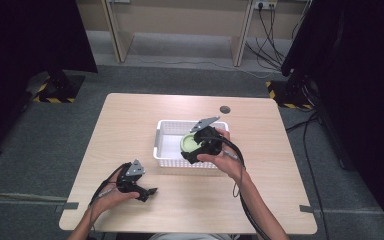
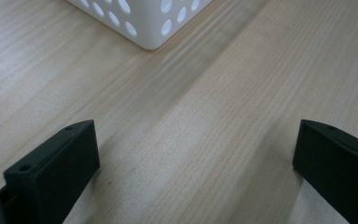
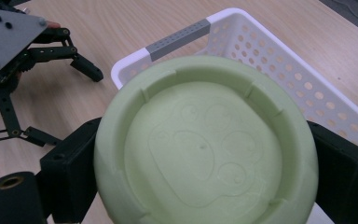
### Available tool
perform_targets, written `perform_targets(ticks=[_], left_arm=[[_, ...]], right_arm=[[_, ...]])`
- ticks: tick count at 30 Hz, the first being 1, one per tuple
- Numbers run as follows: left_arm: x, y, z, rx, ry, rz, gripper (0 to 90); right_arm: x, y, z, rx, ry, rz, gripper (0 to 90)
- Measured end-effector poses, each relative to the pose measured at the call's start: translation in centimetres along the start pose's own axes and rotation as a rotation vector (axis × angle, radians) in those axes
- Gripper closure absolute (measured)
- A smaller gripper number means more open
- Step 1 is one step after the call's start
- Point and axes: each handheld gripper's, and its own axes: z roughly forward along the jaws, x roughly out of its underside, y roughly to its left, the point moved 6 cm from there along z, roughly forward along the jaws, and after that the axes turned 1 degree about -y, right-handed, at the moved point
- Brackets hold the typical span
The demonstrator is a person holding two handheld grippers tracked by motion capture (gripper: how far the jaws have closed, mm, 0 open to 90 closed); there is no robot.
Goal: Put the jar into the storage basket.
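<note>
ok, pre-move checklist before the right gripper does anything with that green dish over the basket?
1. Grip: right gripper has a jaw on each side of the green dish: ok.
2. Dish position: over the white basket in the high view: ok.
3. Basket floor under the dish free: cannot tell, hidden by the dish.
4. Left gripper out of the way, on the table outside the basket: ok.
5. Left jaws open and holding nothing: ok.
6. Height of dish above basket floor: cannot tell.
</note>
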Motion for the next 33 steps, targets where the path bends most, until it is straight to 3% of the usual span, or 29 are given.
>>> perform_targets(ticks=[17, 33], left_arm=[[0.0, 0.0, 0.0, 0.0, 0.0, 0.0, 0.0], [0.0, 0.0, 0.0, 0.0, 0.001, 0.0, 0.0]], right_arm=[[-1.8, -2.7, 2.5, 0.04, 0.021, 0.063, 10.6], [-1.1, -5.9, 6.1, 0.096, 0.037, 0.158, 10.6]])
